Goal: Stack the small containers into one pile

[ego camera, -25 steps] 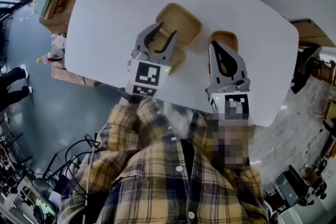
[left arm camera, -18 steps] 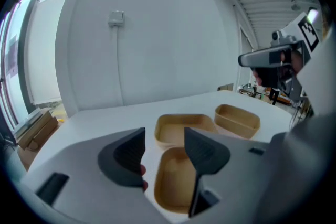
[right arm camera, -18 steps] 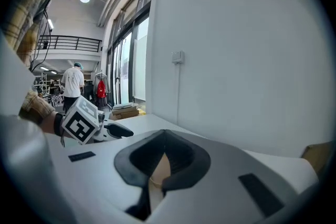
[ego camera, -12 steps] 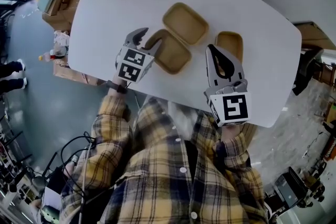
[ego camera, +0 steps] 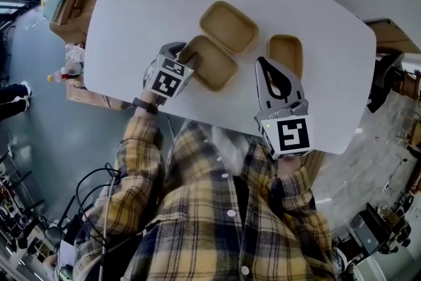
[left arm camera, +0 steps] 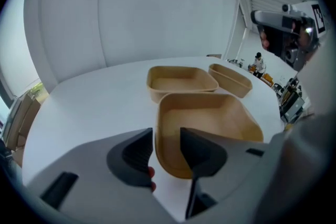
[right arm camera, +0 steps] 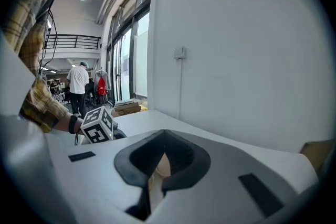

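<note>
While all three small containers are still lying separately on the white table [ego camera: 145, 3], none nested in another, the nearest square container [ego camera: 212, 66] is sitting at the near edge in front of the person, and its near-left corner is being approached for a grasp. Over the last second the left gripper [ego camera: 183, 54] has been dropping from above the containers and tilting down to this corner. In the left gripper view its jaws are standing apart and have just been closing, with the container's near wall [left arm camera: 157, 128] rising between them: one jaw is outside the wall and the other over the inside. A gap is still showing, so the wall is straddled and not yet clamped. Judged from this, the first pick-up is beginning and stacking itself is not yet under way. The second square container [ego camera: 229, 27] is lying just behind the first, too close to say whether they are touching. The narrow container [ego camera: 286, 52] is lying apart to the right. All three are showing bare tan floors and holding nothing. The right gripper [ego camera: 271, 68] is hovering just beside the narrow container with its jaws together on nothing, having scarcely shifted.
</note>
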`<action>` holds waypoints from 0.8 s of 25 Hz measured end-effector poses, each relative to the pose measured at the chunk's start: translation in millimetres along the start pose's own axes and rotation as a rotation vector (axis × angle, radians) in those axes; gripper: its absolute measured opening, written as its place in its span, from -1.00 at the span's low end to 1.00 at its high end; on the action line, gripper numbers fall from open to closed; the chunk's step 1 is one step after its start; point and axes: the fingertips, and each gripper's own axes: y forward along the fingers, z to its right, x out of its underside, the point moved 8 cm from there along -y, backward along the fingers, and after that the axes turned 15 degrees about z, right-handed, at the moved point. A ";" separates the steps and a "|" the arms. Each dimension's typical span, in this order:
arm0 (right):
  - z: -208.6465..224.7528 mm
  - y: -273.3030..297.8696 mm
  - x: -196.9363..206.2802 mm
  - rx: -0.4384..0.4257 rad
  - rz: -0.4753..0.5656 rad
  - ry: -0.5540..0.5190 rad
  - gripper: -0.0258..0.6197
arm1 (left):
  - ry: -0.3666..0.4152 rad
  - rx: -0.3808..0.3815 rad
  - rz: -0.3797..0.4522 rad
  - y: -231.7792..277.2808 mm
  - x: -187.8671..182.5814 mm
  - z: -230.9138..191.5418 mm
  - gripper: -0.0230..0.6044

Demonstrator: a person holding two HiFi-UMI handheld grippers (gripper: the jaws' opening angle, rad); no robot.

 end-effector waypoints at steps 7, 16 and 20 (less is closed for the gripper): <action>-2.9 -2.7 -0.4 -0.006 -0.004 0.003 -0.88 | -0.022 -0.032 -0.004 0.1 1.5 -1.6 -0.83; -2.5 -3.0 -0.3 0.000 0.006 0.002 -0.88 | -0.049 -0.020 0.025 -10.9 -12.1 -5.8 -0.86; -1.1 -3.0 -2.1 0.003 0.012 -0.002 -0.88 | -0.072 -0.014 0.049 -17.2 -21.1 -7.1 -0.87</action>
